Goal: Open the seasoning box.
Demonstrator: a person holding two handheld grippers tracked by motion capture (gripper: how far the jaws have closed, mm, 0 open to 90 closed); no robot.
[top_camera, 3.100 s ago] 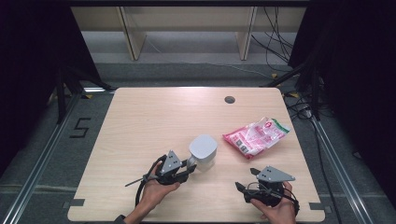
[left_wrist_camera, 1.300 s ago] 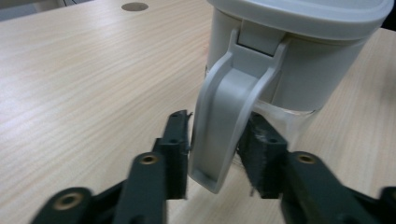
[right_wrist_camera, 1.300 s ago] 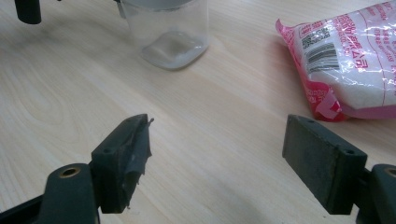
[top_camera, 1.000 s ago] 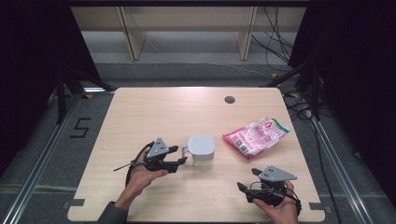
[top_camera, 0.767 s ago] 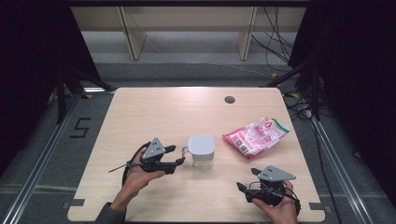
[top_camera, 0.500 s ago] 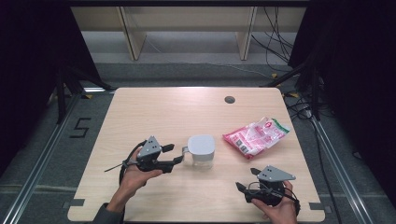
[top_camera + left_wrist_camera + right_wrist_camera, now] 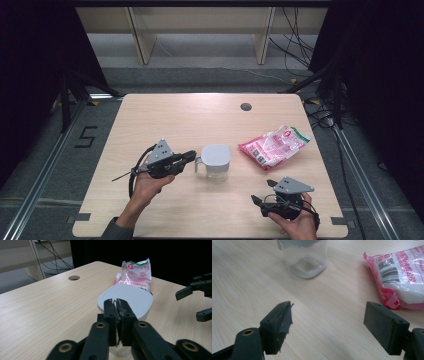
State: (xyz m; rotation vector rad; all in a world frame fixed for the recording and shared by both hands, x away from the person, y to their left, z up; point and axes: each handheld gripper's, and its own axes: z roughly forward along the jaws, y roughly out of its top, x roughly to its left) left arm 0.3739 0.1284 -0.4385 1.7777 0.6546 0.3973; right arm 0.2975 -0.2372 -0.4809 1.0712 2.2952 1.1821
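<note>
Jar: we see a clear jar with a white lid (image 7: 215,160) standing upright near the middle of the wooden table (image 7: 165,117); its small handle faces the left gripper; in the right gripper view its clear base (image 7: 305,265) shows, resting flat on the wood
Left gripper: we hold the left gripper (image 7: 189,156) just beside the jar's handle side, jaws pointing at it; in the left gripper view the jaws are pressed together in front of the white lid (image 7: 126,298), with almost no gap; whether they pinch the handle we cannot tell
Right gripper: we keep the right gripper (image 7: 261,199) low near the table's front edge, well apart from the jar; its jaws are spread wide with nothing between them
Bag: a pink and white sealed packet (image 7: 274,145) lies flat to the right of the jar, not touching it; a barcode shows on it in the right gripper view (image 7: 398,277)
Table: a round cable hole (image 7: 245,106) sits toward the far edge
</note>
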